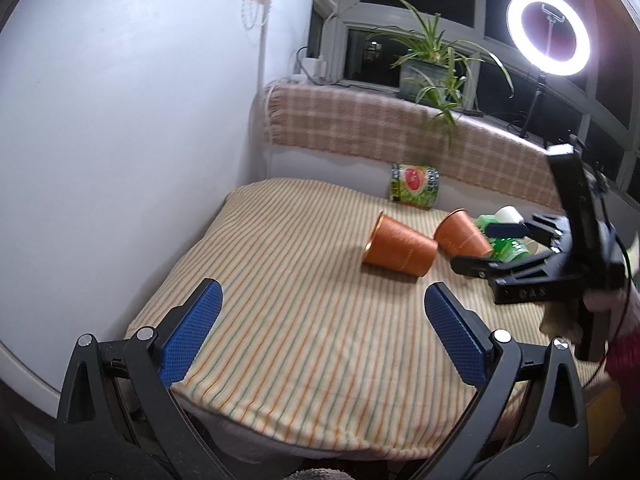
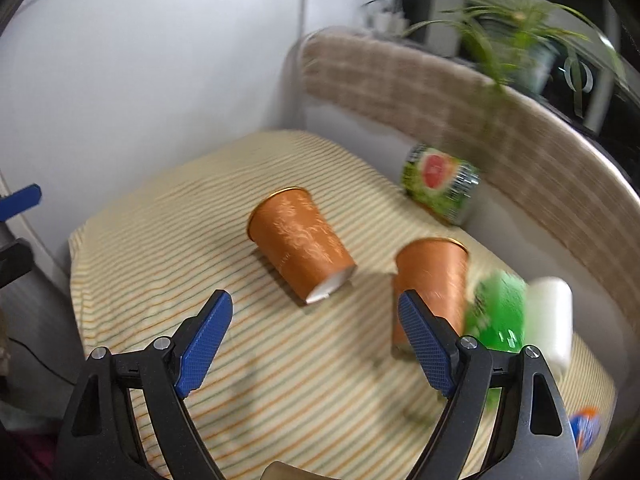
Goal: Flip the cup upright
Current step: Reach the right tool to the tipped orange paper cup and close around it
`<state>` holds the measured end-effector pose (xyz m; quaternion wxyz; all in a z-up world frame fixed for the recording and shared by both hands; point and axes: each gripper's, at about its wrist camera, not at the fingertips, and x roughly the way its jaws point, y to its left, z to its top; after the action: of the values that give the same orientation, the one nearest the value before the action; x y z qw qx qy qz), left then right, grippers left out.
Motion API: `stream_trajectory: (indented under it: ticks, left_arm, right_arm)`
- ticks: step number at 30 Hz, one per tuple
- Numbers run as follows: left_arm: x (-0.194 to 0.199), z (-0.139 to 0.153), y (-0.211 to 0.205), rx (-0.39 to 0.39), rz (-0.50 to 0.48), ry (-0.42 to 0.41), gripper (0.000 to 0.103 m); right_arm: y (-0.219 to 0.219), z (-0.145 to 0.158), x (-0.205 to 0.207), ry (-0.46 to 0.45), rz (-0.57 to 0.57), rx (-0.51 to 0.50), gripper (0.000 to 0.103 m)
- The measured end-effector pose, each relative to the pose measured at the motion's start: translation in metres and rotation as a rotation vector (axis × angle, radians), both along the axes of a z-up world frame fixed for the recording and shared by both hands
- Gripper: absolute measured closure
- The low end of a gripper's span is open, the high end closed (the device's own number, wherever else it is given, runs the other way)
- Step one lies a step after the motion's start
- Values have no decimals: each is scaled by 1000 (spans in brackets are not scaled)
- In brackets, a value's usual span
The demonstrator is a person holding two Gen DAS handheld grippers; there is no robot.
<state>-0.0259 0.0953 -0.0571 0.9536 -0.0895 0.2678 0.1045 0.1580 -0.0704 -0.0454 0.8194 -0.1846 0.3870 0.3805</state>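
Two orange paper cups lie on their sides on the striped cloth (image 1: 280,300). The left cup (image 1: 400,249) (image 2: 302,246) has its mouth to the left. The second cup (image 1: 462,235) (image 2: 432,284) lies to its right, touching a green bottle (image 1: 506,246) (image 2: 500,312). My left gripper (image 1: 322,334) is open and empty, well short of the cups. My right gripper (image 2: 316,338) is open and empty; in the left wrist view (image 1: 480,246) its fingers stand just right of the second cup, around the bottle.
A green can with a watermelon picture (image 1: 414,185) (image 2: 440,184) lies near the back. A checked cloth (image 1: 400,132) covers the ledge behind, with a potted plant (image 1: 430,64) and a ring light (image 1: 548,32). A white wall (image 1: 120,140) stands on the left.
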Motion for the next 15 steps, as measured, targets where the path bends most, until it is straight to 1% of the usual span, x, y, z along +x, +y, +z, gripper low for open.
stream_trajectory:
  ticks: [7,11,15]
  left_arm:
    - [-7,-6,16,-23,53,17,0]
    - [-11,-8,22,-23,74,20,0]
    - [-13,-9,28,-28,97,23,0]
  right_arm:
    - [42,-20,19,28,130,-131,18]
    - [61,-33,31,19,168,-222,18]
    - [74,-42,37,16,201,-271,18]
